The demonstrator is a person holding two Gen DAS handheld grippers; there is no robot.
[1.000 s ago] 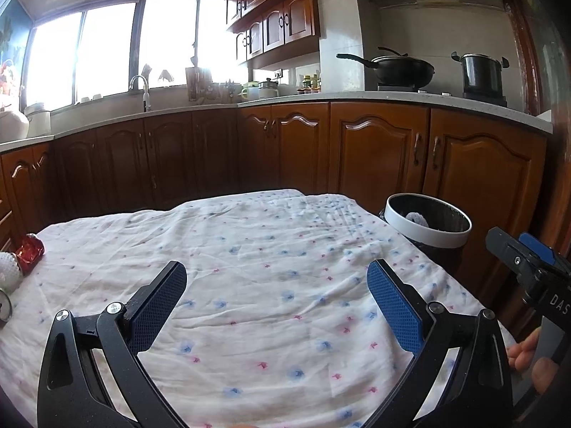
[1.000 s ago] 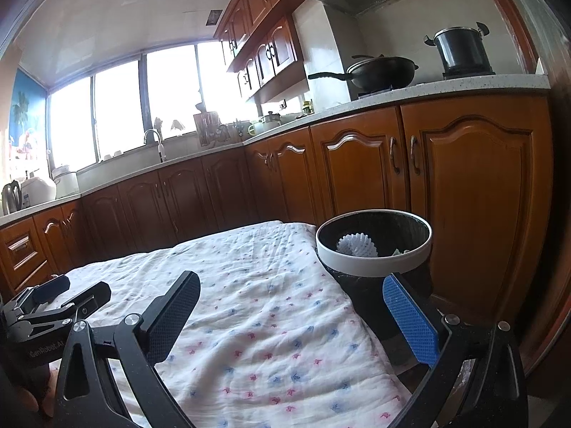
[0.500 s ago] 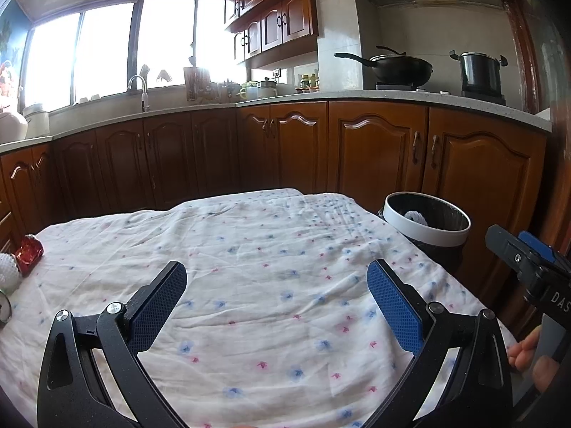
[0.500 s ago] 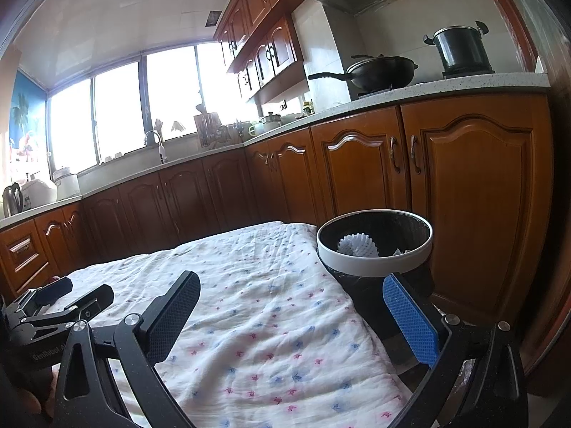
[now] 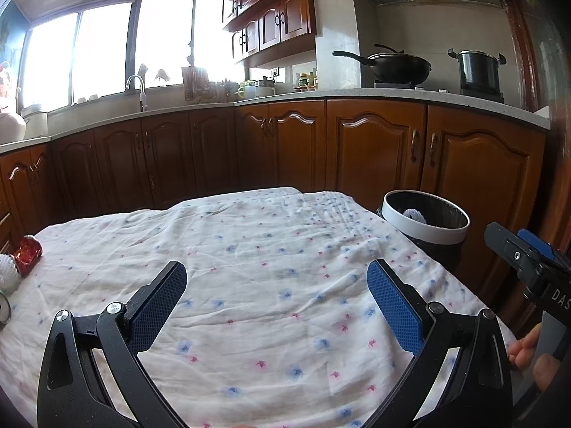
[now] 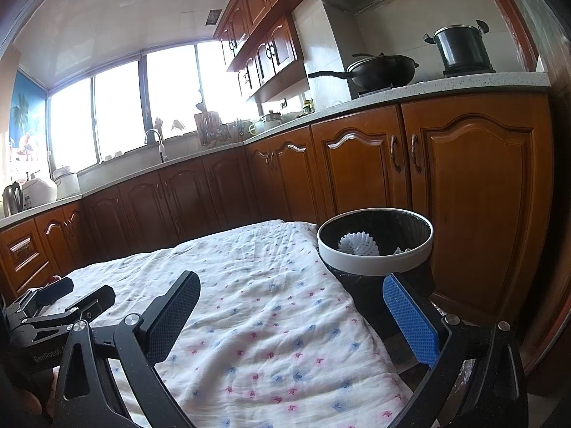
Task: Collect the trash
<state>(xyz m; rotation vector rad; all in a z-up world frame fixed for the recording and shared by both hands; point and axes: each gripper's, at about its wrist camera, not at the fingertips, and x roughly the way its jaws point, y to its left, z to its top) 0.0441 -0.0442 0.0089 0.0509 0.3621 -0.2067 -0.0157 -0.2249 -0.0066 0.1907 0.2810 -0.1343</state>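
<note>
Left gripper (image 5: 276,290): held wide open over the flowered cloth (image 5: 249,267), nothing between the fingers.
Right gripper (image 6: 291,306): spread open and empty, near the bin (image 6: 374,260).
Bin: set off the cloth's far right corner; a white foam net (image 6: 358,244) is seen inside.
Trash: a red wrapper (image 5: 28,251) and a white net (image 5: 8,273) are left at the cloth's left edge.

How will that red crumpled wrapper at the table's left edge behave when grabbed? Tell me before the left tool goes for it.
The red wrapper looks like shiny, crinkled foil, so it is probably very light and will crush rather than resist. Its glossy surface may slip between the pads. It lies against a white foam net, so a push would likely nudge both across the cloth.
</note>
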